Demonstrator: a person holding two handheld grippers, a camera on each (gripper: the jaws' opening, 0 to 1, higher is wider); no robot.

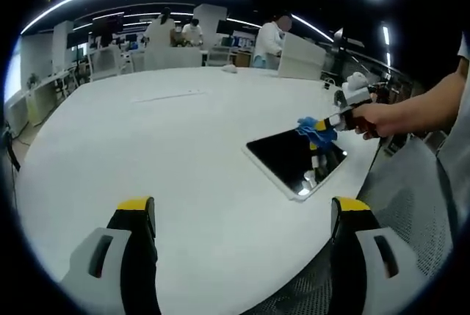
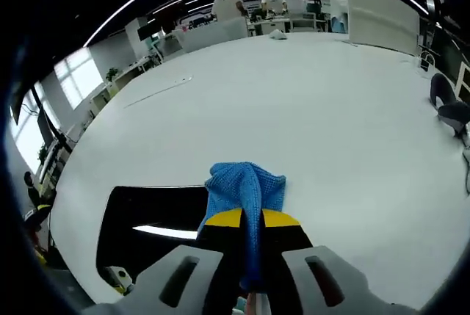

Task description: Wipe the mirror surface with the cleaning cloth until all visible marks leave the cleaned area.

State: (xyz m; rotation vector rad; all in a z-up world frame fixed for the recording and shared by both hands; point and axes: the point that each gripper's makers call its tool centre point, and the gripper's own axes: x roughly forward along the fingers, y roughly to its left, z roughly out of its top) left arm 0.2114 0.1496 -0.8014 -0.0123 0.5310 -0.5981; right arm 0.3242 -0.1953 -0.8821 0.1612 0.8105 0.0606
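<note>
A dark rectangular mirror (image 1: 295,159) with a pale frame lies flat on the white table near its right edge. My right gripper (image 1: 324,124) comes in from the right, held by a hand, shut on a blue cleaning cloth (image 1: 316,131) that rests at the mirror's far right corner. In the right gripper view the blue cloth (image 2: 245,190) bunches out between the yellow-tipped jaws of the right gripper (image 2: 252,219), lying over the mirror (image 2: 150,223) edge; the glass reflects a ceiling light. My left gripper (image 1: 244,210) hovers open above bare table, well short of the mirror.
The big white table (image 1: 169,131) runs far to the left and back. A grey mesh chair (image 1: 411,197) sits at the right edge. People work at desks behind. A white upright panel (image 2: 374,14) and small dark objects (image 2: 452,109) stand at the far right.
</note>
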